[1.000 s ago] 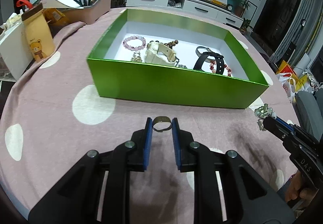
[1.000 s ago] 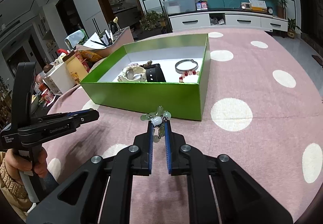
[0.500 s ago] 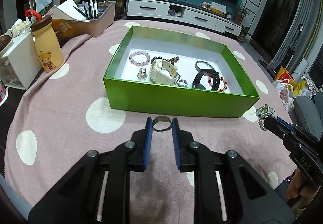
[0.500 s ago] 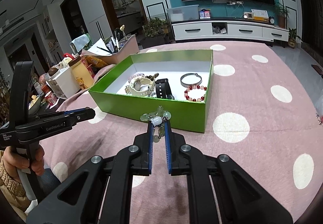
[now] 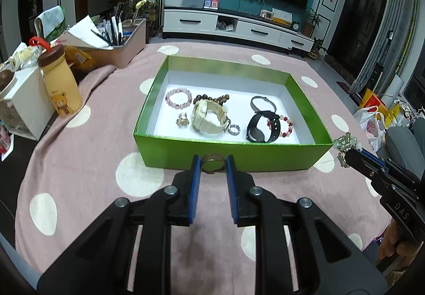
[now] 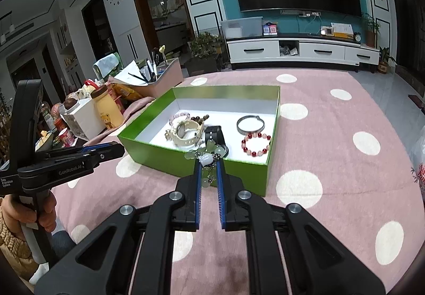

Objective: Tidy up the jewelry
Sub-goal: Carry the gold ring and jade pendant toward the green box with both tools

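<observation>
My left gripper (image 5: 212, 162) is shut on a bronze ring (image 5: 212, 161), held above the cloth just before the near wall of the green box (image 5: 231, 152). My right gripper (image 6: 208, 160) is shut on a pale green jade bead ornament (image 6: 205, 154), held near the box's front edge (image 6: 220, 170). In the box lie a pink bead bracelet (image 5: 178, 98), a cream watch (image 5: 209, 117), a black watch (image 5: 261, 127), a red bead bracelet (image 5: 285, 126), a metal bangle (image 5: 263, 103) and small rings. The right gripper also shows in the left wrist view (image 5: 348, 147), the left one in the right wrist view (image 6: 117, 150).
The table has a pink cloth with white dots (image 5: 79, 162). At the left stand a yellow bear bottle (image 5: 59, 85), a white box (image 5: 21, 106) and a pink pen holder (image 5: 124, 42). A person's hand (image 6: 34, 215) holds the left gripper handle.
Both grippers have risen and pulled back, so the box looks smaller and I see more of its inside. Both keep hold of their pieces.
</observation>
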Tool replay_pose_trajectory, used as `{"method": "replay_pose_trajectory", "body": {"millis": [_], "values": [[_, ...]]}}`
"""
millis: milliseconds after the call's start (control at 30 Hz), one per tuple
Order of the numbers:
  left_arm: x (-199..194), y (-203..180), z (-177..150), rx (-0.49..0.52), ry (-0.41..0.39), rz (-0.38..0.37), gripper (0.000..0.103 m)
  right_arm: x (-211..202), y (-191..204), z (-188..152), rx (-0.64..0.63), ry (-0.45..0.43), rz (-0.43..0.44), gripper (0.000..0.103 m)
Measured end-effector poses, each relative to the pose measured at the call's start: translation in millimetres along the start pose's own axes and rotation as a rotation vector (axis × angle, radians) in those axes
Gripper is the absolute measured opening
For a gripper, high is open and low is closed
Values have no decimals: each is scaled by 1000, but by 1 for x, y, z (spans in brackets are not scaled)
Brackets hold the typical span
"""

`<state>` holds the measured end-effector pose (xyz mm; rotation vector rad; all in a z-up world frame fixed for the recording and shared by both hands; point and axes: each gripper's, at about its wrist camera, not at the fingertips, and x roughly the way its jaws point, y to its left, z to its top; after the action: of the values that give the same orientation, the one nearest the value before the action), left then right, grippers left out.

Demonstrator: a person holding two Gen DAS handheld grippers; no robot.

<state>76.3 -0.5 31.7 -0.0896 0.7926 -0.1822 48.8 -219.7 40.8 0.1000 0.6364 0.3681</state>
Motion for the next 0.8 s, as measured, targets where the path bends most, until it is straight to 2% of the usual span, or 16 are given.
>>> {"method": "replay_pose_trajectory", "body": {"millis": [800], "values": [[4, -17, 27, 33, -36, -14, 19, 3, -11, 17, 26, -54, -13, 10]]}}
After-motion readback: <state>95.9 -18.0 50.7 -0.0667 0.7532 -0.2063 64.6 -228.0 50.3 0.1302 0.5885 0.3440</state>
